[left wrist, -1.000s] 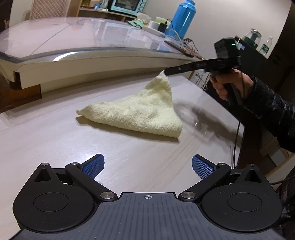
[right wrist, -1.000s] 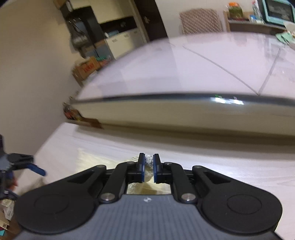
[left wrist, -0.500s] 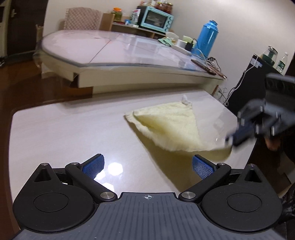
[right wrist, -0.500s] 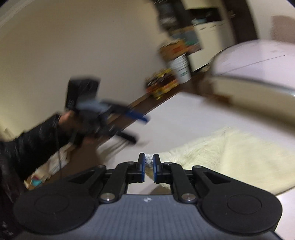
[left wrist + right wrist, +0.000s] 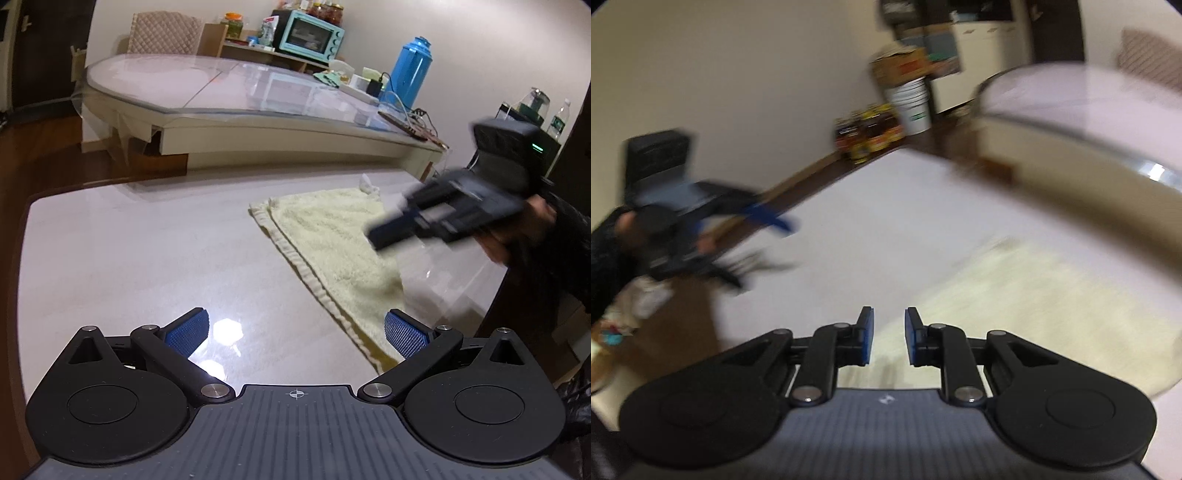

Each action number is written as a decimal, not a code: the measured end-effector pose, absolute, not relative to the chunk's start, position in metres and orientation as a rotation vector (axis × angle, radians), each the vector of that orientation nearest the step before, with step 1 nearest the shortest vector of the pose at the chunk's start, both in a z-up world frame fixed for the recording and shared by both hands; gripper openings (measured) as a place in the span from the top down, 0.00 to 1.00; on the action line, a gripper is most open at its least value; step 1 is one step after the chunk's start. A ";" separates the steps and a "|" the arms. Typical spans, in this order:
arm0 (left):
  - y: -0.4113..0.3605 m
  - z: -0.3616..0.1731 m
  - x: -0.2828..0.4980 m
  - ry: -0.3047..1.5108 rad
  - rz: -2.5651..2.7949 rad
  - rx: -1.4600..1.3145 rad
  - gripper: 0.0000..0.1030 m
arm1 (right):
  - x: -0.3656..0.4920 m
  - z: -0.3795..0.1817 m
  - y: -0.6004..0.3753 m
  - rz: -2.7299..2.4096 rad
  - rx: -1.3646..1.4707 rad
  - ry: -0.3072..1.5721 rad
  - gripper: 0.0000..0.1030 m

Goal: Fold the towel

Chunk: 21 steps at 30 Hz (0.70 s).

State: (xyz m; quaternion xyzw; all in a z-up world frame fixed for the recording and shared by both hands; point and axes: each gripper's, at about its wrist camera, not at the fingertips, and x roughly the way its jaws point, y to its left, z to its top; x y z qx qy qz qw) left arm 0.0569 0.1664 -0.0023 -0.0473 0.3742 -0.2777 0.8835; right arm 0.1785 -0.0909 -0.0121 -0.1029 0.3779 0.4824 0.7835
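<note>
Two grippers: both open, holding nothing.
Left gripper point(image 5: 295, 328): hangs over tabletop point(image 5: 129, 251).
Right gripper point(image 5: 888, 334): let go, so towel point(image 5: 332, 236) lies folded below it.

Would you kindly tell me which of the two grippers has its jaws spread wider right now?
The left gripper: its blue-padded fingers stand far apart, while the right gripper shows only a narrow gap above the pale yellow terry towel.
</note>
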 end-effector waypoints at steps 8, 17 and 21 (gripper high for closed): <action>0.164 -0.009 0.065 0.791 -0.590 -0.116 0.00 | 0.258 -0.019 -0.062 1.093 -0.525 0.723 0.79; 0.168 -0.023 0.076 0.823 -0.578 -0.166 0.00 | 0.269 -0.053 -0.024 1.228 -0.760 0.703 0.77; 0.168 -0.026 0.080 0.832 -0.583 -0.180 0.00 | 0.277 -0.059 -0.017 1.266 -0.786 0.713 0.78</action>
